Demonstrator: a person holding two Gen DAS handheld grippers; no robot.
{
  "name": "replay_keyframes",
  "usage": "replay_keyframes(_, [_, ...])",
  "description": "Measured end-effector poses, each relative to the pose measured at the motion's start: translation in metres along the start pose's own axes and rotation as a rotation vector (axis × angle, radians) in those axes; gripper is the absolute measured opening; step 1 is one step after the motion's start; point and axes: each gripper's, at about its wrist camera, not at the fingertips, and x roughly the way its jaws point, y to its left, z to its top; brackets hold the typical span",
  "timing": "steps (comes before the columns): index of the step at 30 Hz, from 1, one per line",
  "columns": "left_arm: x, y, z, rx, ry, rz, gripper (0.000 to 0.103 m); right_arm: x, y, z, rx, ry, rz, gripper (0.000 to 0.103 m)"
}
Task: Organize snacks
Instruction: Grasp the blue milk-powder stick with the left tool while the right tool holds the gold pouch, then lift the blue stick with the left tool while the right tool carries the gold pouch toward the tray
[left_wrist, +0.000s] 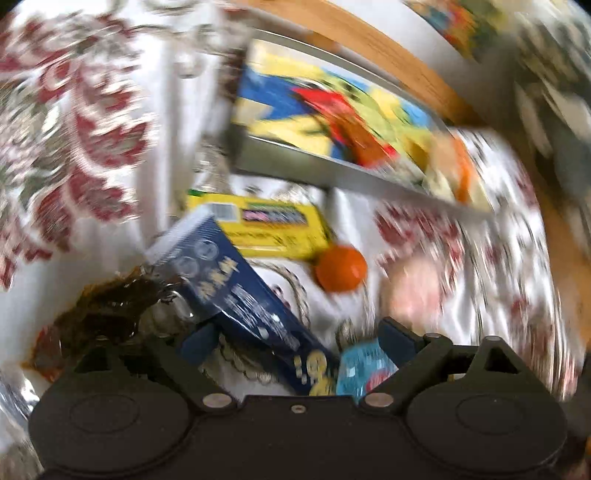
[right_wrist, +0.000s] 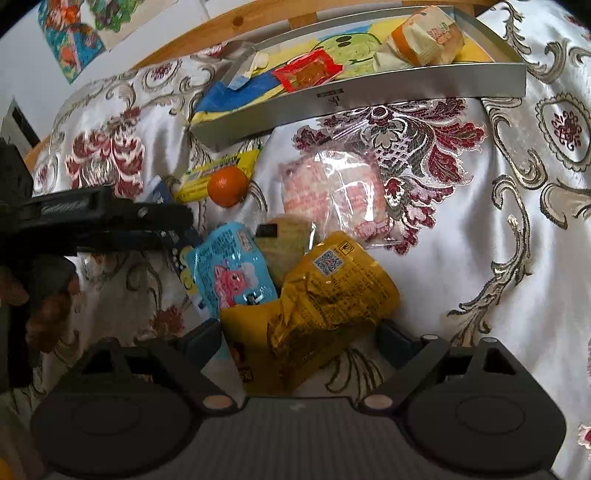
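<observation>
The left wrist view is motion-blurred. My left gripper (left_wrist: 299, 341) is open, and a dark blue snack box (left_wrist: 236, 295) lies slanted between its fingers, its edge against the left finger (left_wrist: 199, 341). Beyond it are a yellow box (left_wrist: 273, 225) and a tangerine (left_wrist: 341, 267). My right gripper (right_wrist: 299, 338) is open around a crumpled yellow bag (right_wrist: 321, 302) on the cloth. A light blue packet (right_wrist: 229, 269), a round pastry (right_wrist: 290, 240) and a clear pink packet (right_wrist: 332, 195) lie just past it. The silver tray (right_wrist: 369, 96) holds a wrapped bun (right_wrist: 424, 37) and a red packet (right_wrist: 308, 72).
Everything rests on a white floral cloth (right_wrist: 517, 240). A dark brown packet (left_wrist: 110, 306) lies left of the blue box. The left gripper body (right_wrist: 110, 218) and a hand (right_wrist: 48, 295) fill the right view's left side. A wooden edge (right_wrist: 258, 22) runs behind the tray.
</observation>
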Motion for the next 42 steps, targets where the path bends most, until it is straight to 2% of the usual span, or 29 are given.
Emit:
replay_keyframes(3, [0.006, -0.005, 0.002, -0.048, -0.027, 0.034, 0.091, 0.0, -0.001, 0.002, 0.019, -0.014, 0.025, 0.094])
replay_keyframes(9, [0.015, -0.018, -0.001, -0.033, -0.059, 0.091, 0.091, 0.005, 0.003, 0.003, 0.031, -0.038, 0.045, 0.095])
replay_keyframes(11, [0.016, -0.021, 0.0, -0.027, -0.069, 0.098, 0.088, 0.007, 0.004, 0.005, 0.033, -0.05, 0.051, 0.095])
replay_keyframes(14, [0.014, -0.023, -0.005, -0.014, -0.082, 0.092, 0.079, 0.009, 0.004, 0.007, 0.051, -0.063, 0.057, 0.093])
replay_keyframes(15, [0.014, -0.026, -0.006, -0.002, -0.083, 0.085, 0.073, 0.009, 0.005, 0.008, 0.057, -0.065, 0.061, 0.092])
replay_keyframes(18, [0.015, -0.032, -0.006, 0.023, -0.076, 0.062, 0.058, 0.011, 0.01, 0.011, 0.038, -0.073, 0.047, 0.084])
replay_keyframes(21, [0.017, -0.033, -0.007, 0.034, -0.069, 0.072, 0.05, 0.013, 0.02, 0.012, -0.006, -0.074, 0.015, 0.077])
replay_keyframes(23, [0.018, -0.03, -0.008, 0.017, -0.064, 0.061, 0.049, 0.015, 0.026, 0.011, -0.033, -0.064, -0.016, 0.069])
replay_keyframes(32, [0.026, -0.023, -0.011, -0.014, -0.047, 0.048, 0.049, 0.013, 0.025, 0.007, 0.019, -0.029, -0.039, 0.071])
replay_keyframes(36, [0.023, -0.02, -0.012, -0.036, -0.054, 0.057, 0.039, 0.008, 0.027, 0.003, 0.039, -0.005, -0.041, 0.07])
replay_keyframes(42, [0.019, -0.017, -0.015, -0.066, -0.065, 0.043, 0.036, 0.001, 0.022, -0.002, 0.086, 0.037, -0.003, 0.073])
